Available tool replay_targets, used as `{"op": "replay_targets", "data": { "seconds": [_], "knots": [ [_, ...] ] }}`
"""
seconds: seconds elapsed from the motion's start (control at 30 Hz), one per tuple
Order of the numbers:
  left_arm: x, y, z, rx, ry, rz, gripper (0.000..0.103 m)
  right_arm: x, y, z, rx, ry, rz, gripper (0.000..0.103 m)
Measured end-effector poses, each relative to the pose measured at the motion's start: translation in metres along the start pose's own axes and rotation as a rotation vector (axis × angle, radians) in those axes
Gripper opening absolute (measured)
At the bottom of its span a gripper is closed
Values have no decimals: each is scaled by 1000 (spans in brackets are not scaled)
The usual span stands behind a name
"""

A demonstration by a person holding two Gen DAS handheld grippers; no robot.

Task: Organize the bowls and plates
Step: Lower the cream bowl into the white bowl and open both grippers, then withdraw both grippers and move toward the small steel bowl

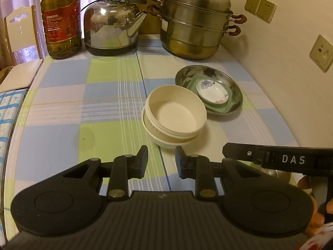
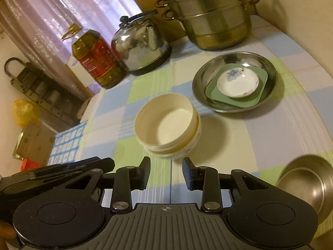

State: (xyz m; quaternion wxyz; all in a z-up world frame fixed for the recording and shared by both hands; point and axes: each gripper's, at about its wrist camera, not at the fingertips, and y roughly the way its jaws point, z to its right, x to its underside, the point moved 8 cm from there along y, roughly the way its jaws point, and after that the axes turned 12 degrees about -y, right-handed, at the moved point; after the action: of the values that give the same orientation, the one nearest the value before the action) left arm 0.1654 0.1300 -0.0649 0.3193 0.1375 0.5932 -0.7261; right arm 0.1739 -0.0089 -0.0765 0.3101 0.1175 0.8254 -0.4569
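- Left wrist: the left gripper hangs with jaws parted and empty, short of the stacked cream bowls; open tablecloth lies left of them, the steel plate close on their right.
- Right wrist: the right gripper is parted and holds nothing, just before the cream bowls; a steel bowl sits at the table's near right edge.

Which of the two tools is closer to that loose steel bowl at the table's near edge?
Right. The right tool has the steel bowl just beside it, while the left tool sits beyond it, farther away.
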Motion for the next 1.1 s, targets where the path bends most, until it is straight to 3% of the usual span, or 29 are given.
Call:
{"op": "replay_targets", "data": {
  "seconds": [0.47, 1.1],
  "knots": [
    [59, -39, 19, -14, -3, -21, 25, 54, -53, 6, -38, -84, -48, 42],
    [122, -22, 80, 28, 23, -126, 25, 117, -100, 76, 42, -50, -139, 43]
  ]
}}
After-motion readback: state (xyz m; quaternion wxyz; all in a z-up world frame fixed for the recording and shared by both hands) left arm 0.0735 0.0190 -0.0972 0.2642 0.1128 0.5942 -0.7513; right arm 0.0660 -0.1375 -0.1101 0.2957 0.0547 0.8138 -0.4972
